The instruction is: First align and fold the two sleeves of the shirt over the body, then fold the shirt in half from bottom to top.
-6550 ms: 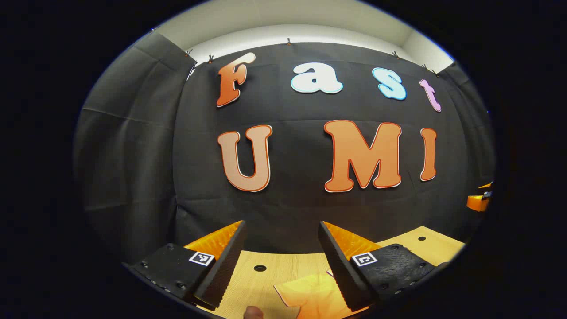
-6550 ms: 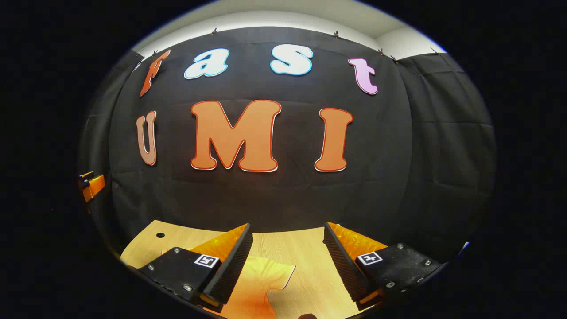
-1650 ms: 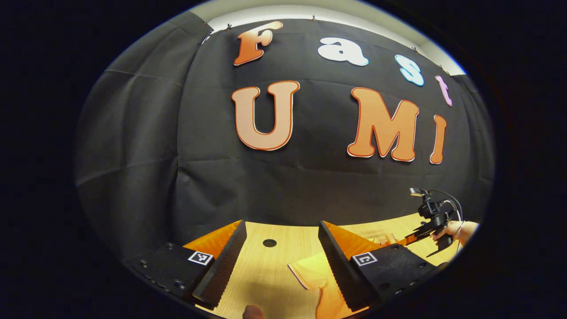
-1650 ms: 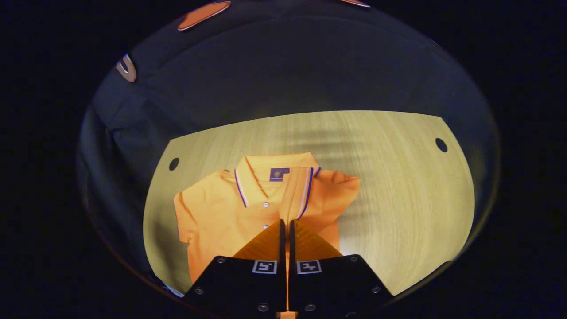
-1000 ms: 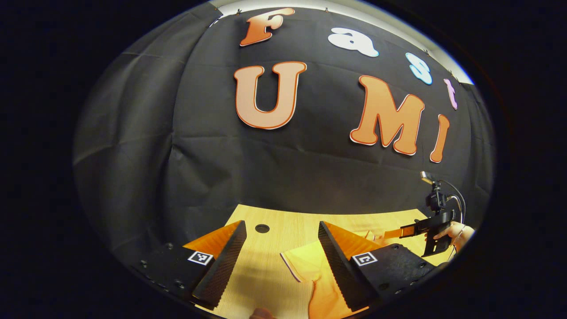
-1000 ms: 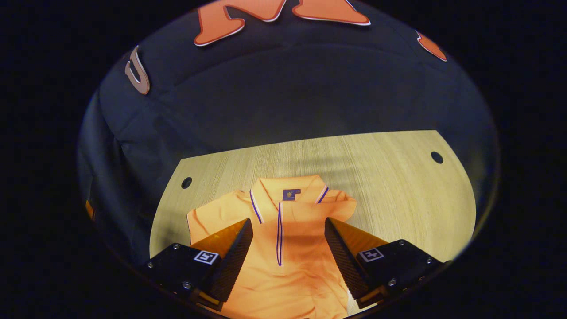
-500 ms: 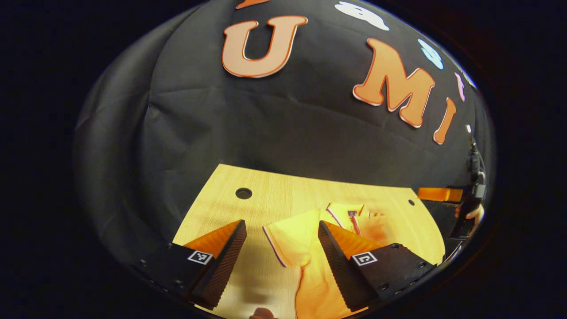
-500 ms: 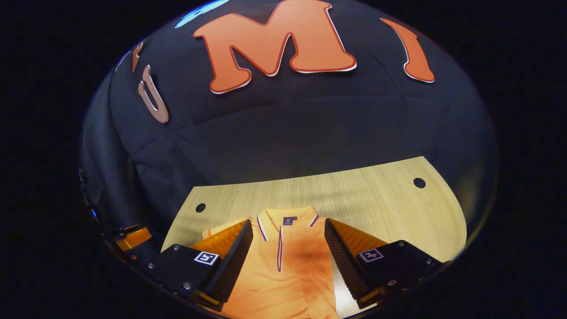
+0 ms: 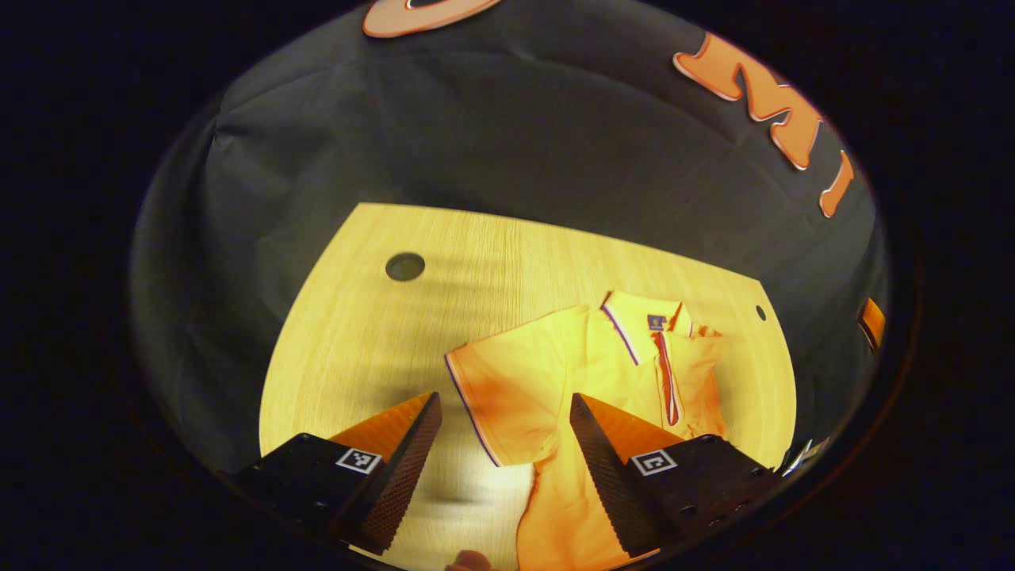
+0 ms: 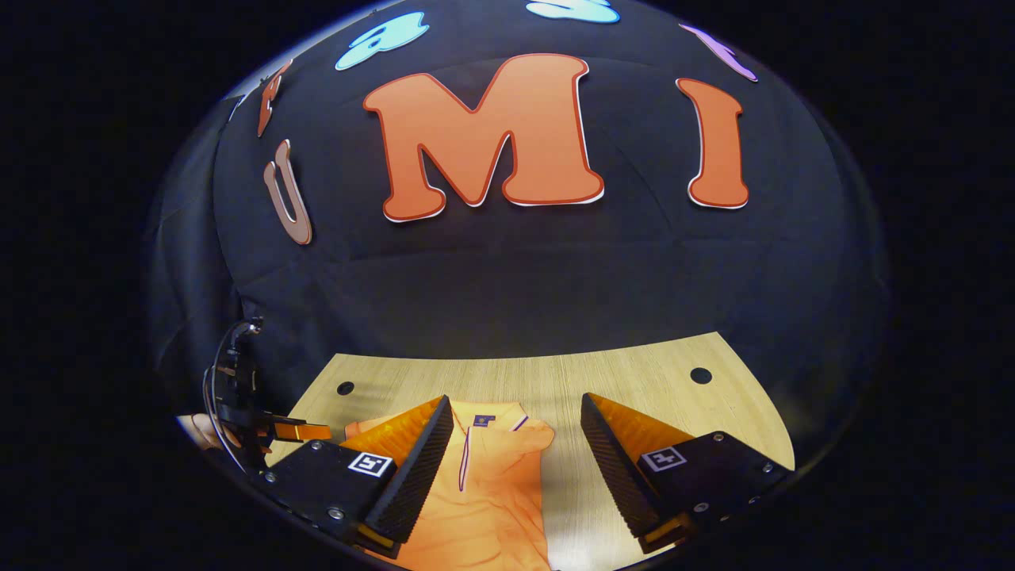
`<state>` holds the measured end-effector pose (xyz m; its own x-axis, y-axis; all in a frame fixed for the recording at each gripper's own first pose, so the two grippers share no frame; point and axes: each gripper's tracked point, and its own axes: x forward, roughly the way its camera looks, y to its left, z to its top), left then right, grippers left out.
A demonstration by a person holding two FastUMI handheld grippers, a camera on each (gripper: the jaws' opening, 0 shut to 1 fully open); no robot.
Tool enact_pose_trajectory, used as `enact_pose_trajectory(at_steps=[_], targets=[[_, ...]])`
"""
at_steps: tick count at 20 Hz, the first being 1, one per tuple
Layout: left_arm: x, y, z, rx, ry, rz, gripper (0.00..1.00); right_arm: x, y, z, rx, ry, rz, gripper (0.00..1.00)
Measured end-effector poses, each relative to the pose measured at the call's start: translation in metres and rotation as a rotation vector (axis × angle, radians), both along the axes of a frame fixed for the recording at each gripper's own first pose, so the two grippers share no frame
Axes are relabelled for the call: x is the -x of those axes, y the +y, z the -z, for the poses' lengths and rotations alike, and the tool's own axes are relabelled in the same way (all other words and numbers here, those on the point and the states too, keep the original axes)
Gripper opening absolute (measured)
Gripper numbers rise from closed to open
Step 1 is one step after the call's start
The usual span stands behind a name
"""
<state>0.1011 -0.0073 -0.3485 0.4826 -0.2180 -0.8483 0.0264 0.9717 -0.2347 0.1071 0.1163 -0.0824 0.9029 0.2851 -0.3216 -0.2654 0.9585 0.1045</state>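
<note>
An orange polo shirt [image 9: 603, 381] with a striped collar lies flat on the wooden table [image 9: 381, 333]. Its left sleeve [image 9: 507, 388] is spread out to the side, and its right sleeve is folded over the body. My left gripper [image 9: 503, 468] hovers open just above that spread sleeve, the sleeve's edge lying between its fingers. My right gripper [image 10: 515, 472] is open above the shirt [image 10: 484, 492], higher up and tilted toward the wall. In the right gripper view the left gripper [image 10: 297, 431] shows at the far left with a hand behind it.
The table [image 10: 626, 381] has small round holes near its back corners [image 9: 405, 266] [image 10: 700, 375]. Black cloth hangs close behind the table. Bare wood lies left of the shirt and to its right.
The right gripper opened, let go of the right sleeve folded over the body, then rose and tilted up. The left gripper tilted down toward the spread left sleeve.
</note>
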Motion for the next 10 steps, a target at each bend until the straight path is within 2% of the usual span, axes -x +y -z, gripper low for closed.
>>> enact_pose_trajectory(at_steps=[5,8,10], targets=[[0.004,-0.001,0.049,-0.018,0.202,-0.076,0.98,0.010,-0.014,0.006,-0.015,0.020,-0.019,0.98],[0.002,0.003,0.075,-0.040,0.270,-0.142,0.98,0.014,-0.025,0.015,-0.023,0.046,-0.026,0.98],[0.002,0.009,0.088,-0.063,0.289,-0.159,0.98,0.014,-0.034,0.024,-0.028,0.064,-0.021,0.98]])
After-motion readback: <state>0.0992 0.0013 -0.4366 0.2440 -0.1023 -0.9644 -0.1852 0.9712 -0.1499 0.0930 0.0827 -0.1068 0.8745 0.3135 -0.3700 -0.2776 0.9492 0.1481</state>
